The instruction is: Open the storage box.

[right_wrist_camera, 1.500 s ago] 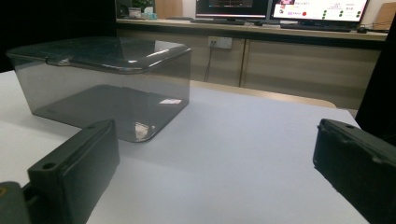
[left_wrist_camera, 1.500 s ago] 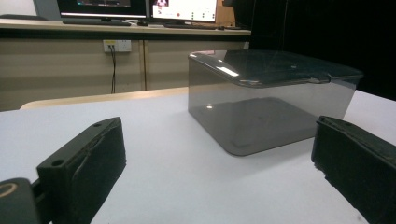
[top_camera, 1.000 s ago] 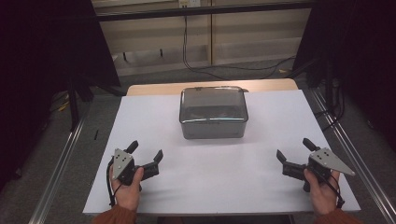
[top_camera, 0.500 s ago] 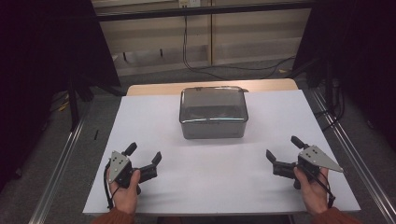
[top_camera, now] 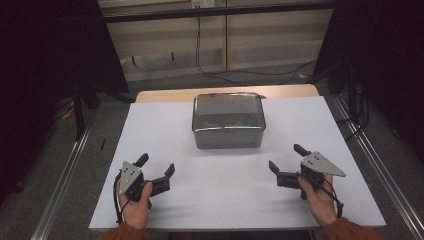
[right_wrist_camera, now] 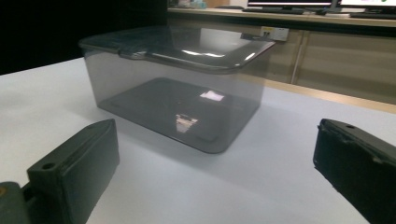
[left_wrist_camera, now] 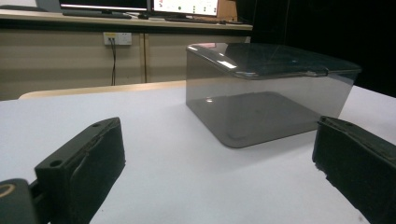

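box [top_camera: 228,120] sits at 12 o'clock on the tabletop [top_camera: 225,200], toward the far edge, lid [top_camera: 228,111] on and seated; looks empty through the smoky walls. nothing started as far as i can judge: no contact anywhere. left claw [top_camera: 156,167] at 7 o'clock, right claw [top_camera: 286,161] at 5 o'clock, both spread wide, holding nothing, well apart from the box and aimed at it. reach, grip and lid work all left.

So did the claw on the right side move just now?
Yes. The right gripper has slid inward and a little nearer the person: a second ago it sat close to the white table's right edge, and it is now farther from that edge. The box stayed put.
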`<state>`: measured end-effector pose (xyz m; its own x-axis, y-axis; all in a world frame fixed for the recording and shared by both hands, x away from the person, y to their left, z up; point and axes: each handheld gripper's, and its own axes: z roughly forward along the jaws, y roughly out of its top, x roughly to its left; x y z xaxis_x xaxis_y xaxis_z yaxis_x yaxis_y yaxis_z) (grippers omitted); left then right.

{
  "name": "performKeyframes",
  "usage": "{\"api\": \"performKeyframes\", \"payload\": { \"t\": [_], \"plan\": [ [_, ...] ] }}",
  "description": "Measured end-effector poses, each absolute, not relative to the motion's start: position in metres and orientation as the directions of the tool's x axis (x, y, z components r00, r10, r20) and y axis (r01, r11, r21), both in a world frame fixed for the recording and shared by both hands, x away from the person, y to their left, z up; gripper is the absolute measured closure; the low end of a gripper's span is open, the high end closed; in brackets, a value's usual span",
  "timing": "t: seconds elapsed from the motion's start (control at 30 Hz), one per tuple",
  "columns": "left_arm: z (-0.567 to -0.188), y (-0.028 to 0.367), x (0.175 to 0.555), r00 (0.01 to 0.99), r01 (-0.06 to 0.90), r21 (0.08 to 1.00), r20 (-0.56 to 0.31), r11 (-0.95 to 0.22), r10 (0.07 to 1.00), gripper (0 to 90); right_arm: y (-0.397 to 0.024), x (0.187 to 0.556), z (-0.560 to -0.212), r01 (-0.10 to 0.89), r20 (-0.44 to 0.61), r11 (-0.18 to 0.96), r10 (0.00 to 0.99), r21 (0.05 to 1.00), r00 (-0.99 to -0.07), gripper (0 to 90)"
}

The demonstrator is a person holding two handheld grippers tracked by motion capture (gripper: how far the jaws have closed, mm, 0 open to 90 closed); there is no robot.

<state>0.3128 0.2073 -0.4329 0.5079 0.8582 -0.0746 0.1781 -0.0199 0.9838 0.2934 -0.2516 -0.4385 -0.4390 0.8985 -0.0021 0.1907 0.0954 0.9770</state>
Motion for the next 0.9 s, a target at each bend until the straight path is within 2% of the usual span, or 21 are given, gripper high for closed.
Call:
{"api": "performKeyframes", "payload": {
  "t": [0.13,0.37,0.9],
  "plan": [
    [-0.433,0.207,0.313,0.517,0.177,0.984,-0.067,-0.030,0.853,2.3,-0.243,0.297,-0.437,0.184,-0.003,0.097,0.889,0.978,-0.458,0.5],
    [-0.433,0.207,0.312,0.524,0.179,0.984,-0.078,-0.020,0.848,2.3,-0.232,0.301,-0.430,0.128,-0.063,0.144,0.868,0.981,-0.493,1.0],
    [-0.434,0.208,0.313,0.529,0.186,0.982,-0.076,-0.028,0.845,2.3,-0.203,0.323,-0.422,0.110,-0.134,0.232,0.821,0.967,-0.555,0.0]
  ]
}}
